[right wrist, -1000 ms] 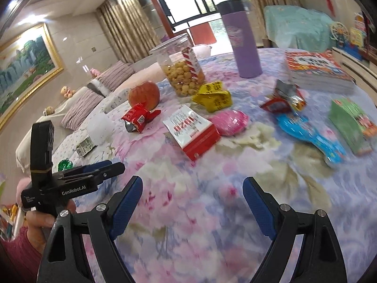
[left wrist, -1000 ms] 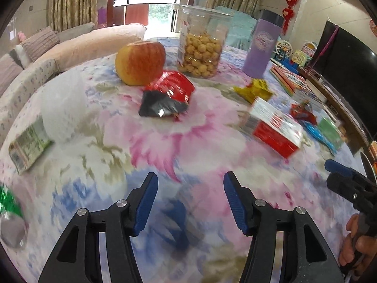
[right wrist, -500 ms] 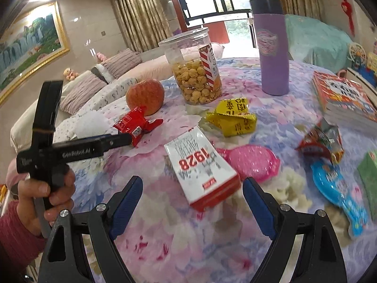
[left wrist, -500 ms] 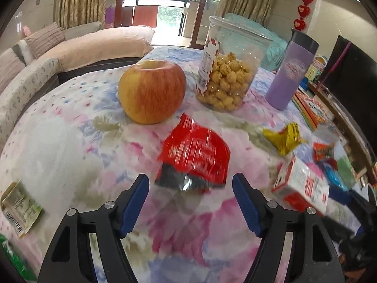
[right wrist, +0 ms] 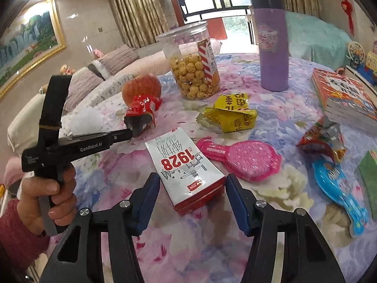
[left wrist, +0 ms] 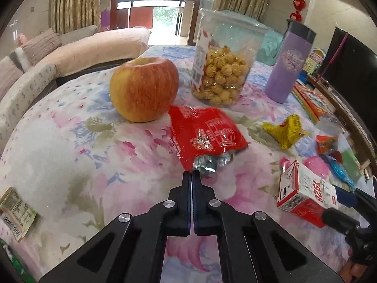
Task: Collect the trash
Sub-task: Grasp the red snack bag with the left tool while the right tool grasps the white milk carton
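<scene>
1. Two grippers are seen over a bench covered by a floral cloth. The left gripper is clenched on the silver torn end of a red snack wrapper, which lies just beside an apple toward the far left of the bench.
2. The right gripper is spread wide, and the near end of a white and red milk carton is framed between its blue pads; contact with the carton cannot be told.
3. Just right of the carton, a pink wrapper is laid flat, and beyond it a crumpled yellow wrapper is seen.
4. Toward the right edge, a blue wrapper and an orange foil packet are found, with a stack of books behind them.
5. At the near left edge, a small green-and-white packet is seen.
6. Farthest back, a clear jar of popcorn and a purple tumbler are stood upright.
</scene>
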Demonstrator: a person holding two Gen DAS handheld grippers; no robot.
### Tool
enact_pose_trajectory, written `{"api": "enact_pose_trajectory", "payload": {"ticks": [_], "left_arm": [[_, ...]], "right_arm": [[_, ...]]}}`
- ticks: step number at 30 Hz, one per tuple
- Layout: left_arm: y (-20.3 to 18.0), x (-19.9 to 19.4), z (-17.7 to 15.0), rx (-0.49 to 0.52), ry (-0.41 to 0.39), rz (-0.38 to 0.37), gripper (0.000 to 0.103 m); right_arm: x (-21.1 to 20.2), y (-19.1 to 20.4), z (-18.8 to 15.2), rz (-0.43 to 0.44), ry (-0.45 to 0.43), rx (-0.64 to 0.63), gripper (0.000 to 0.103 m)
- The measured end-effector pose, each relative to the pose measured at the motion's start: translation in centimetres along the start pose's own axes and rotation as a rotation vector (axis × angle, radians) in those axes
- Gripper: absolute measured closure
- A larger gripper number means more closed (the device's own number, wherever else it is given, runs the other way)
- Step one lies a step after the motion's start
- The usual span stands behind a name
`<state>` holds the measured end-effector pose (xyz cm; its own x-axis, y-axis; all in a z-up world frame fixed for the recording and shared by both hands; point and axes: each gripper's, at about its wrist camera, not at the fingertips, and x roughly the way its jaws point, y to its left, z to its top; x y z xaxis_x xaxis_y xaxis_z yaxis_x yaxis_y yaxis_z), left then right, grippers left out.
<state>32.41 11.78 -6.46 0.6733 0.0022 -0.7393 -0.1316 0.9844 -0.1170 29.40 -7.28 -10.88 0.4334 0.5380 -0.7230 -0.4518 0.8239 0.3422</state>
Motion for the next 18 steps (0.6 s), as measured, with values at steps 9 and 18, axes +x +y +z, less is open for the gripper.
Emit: {"api": "enact_pose_trajectory", "payload": {"ticks": [9, 18], "left_arm": [[-1.7, -4.1, -2.8, 0.021, -0.037, -0.054, 0.103], [-4.6, -7.2, -5.2, 0.039, -0.034, -0.13, 0.103]], "right_arm": [[-4.8, -1.7, -2.4, 0.006, -0.047, 0.08, 0.045], [-9.1, -4.2, -5.3, -0.031, -0.08, 0.157, 0.045]]}}
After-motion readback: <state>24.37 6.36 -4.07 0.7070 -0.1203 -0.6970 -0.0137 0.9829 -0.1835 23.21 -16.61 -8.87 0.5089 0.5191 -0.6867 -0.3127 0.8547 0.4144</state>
